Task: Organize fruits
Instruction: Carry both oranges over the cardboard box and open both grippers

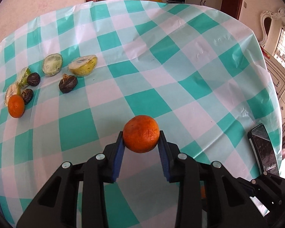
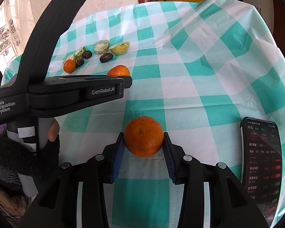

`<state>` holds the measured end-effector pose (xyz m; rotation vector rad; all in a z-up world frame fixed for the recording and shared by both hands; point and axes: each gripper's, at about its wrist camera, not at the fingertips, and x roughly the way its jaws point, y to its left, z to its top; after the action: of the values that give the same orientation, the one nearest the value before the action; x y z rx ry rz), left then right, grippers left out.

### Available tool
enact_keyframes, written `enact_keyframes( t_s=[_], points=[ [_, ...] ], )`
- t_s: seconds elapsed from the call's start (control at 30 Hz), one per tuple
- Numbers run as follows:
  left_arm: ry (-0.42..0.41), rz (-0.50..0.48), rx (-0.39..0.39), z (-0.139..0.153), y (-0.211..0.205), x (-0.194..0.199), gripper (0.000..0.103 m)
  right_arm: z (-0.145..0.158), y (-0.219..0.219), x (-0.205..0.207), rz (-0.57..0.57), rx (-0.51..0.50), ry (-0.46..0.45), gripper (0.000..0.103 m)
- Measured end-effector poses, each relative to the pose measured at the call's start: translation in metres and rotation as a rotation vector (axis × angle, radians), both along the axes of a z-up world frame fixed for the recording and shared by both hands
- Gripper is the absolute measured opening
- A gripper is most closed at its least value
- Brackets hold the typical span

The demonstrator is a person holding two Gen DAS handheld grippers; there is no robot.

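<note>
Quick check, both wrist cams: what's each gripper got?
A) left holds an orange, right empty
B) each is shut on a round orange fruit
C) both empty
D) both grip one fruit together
B: the left gripper clamps one round orange fruit between its blue pads, and the right gripper clamps a second round orange fruit.

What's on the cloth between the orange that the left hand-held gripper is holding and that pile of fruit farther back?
Nothing: in the left wrist view, only bare checked tablecloth lies between the held orange and the fruit pile.
</note>
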<state>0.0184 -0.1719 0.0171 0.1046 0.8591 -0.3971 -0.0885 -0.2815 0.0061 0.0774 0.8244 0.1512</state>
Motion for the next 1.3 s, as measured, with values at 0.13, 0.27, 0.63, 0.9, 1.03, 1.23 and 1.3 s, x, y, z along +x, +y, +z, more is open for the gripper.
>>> enact_keyframes(
  t_s=[0.13, 0.27, 0.63, 0.9, 1.03, 1.23, 1.3],
  points=[
    [-0.022, 0.087, 0.001, 0.006, 0.036, -0.021, 0.035, -0.001, 0.006, 0.0, 0.013, -0.006, 0.004, 0.04],
    [-0.034, 0.15, -0.01, 0.01, 0.07, -0.039, 0.035, -0.002, 0.019, -0.002, 0.041, 0.001, 0.01, 0.04],
    [-0.102, 0.284, 0.0, 0.026, 0.141, -0.092, 0.035, 0.014, 0.07, -0.016, 0.16, -0.006, -0.048, 0.04],
    [-0.184, 0.345, 0.006, 0.065, 0.17, -0.131, 0.035, 0.031, 0.104, -0.026, 0.237, -0.013, -0.087, 0.04],
    [-0.254, 0.375, -0.009, 0.092, 0.184, -0.156, 0.035, 0.044, 0.128, -0.033, 0.299, -0.028, -0.125, 0.04],
    [-0.312, 0.418, -0.032, 0.125, 0.211, -0.184, 0.036, 0.066, 0.167, -0.042, 0.395, -0.048, -0.18, 0.04],
    [-0.32, 0.44, -0.033, 0.133, 0.223, -0.193, 0.036, 0.072, 0.179, -0.044, 0.424, -0.051, -0.192, 0.04]
  ],
)
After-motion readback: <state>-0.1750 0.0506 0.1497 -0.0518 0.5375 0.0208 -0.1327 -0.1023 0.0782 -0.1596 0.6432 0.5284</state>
